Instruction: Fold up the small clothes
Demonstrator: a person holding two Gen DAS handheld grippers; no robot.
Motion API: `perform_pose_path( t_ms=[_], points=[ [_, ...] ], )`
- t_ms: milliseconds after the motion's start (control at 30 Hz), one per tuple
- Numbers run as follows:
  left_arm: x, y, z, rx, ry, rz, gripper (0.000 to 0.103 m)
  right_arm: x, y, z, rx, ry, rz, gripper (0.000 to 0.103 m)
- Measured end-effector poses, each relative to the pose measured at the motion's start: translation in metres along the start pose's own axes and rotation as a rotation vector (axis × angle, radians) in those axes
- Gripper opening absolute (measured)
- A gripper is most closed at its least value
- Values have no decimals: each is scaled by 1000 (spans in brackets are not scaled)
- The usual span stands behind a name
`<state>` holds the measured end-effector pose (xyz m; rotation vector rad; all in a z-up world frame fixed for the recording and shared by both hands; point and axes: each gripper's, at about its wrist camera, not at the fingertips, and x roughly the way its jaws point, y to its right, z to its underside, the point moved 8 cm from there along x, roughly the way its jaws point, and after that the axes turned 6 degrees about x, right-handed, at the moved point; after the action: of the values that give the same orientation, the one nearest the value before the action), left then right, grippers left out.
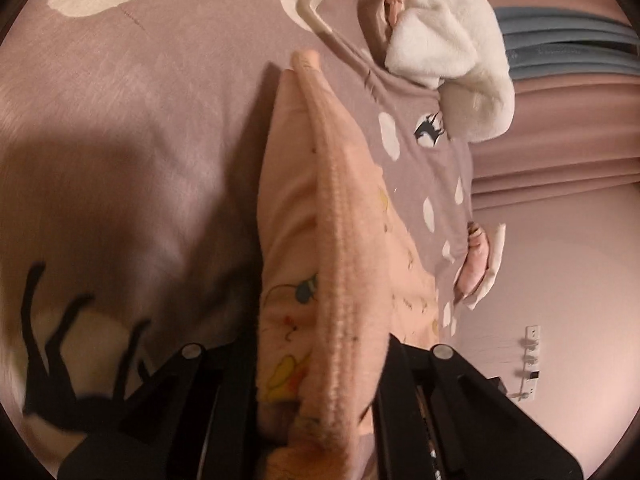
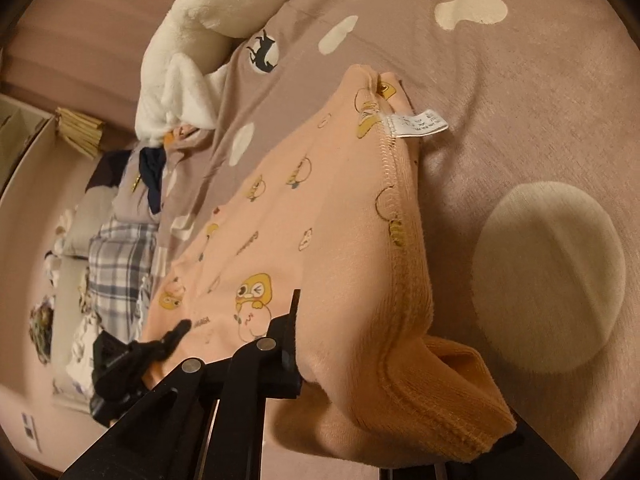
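A small peach garment with cartoon prints (image 2: pixel 320 216) is held up over a mauve bedspread (image 2: pixel 520 80). My right gripper (image 2: pixel 384 384) is shut on its ribbed hem, and a white care label (image 2: pixel 416 124) sticks out at the far seam. In the left wrist view the same garment (image 1: pixel 340 240) runs forward from my left gripper (image 1: pixel 320 392), which is shut on its ribbed edge. The cloth hides most of both pairs of fingers.
A white fluffy garment (image 1: pixel 448 48) lies at the bed's far side; it also shows in the right wrist view (image 2: pixel 192 56). A plaid cloth (image 2: pixel 120 264) and other clothes lie piled at the left. A small pink item (image 1: pixel 476 264) sits at the bed edge.
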<state>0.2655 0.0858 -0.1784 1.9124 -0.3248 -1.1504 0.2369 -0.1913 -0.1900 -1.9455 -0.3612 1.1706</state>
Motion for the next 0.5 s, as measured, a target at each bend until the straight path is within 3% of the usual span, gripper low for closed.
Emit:
perform_pose_path(
  t_ms=[167, 267, 400, 500],
  points=[
    [-9, 9, 19, 5, -37, 29, 8, -14, -4, 5, 18, -13, -61, 9],
    [-15, 13, 28, 25, -39, 20, 8, -26, -12, 12, -38, 1, -70, 8],
    [-21, 4, 37, -36, -38, 71, 8, -28, -10, 19, -6, -3, -97, 8],
    [-28, -1, 48, -47, -51, 57, 8, -34, -15, 29, -40, -10, -89, 8]
  ],
)
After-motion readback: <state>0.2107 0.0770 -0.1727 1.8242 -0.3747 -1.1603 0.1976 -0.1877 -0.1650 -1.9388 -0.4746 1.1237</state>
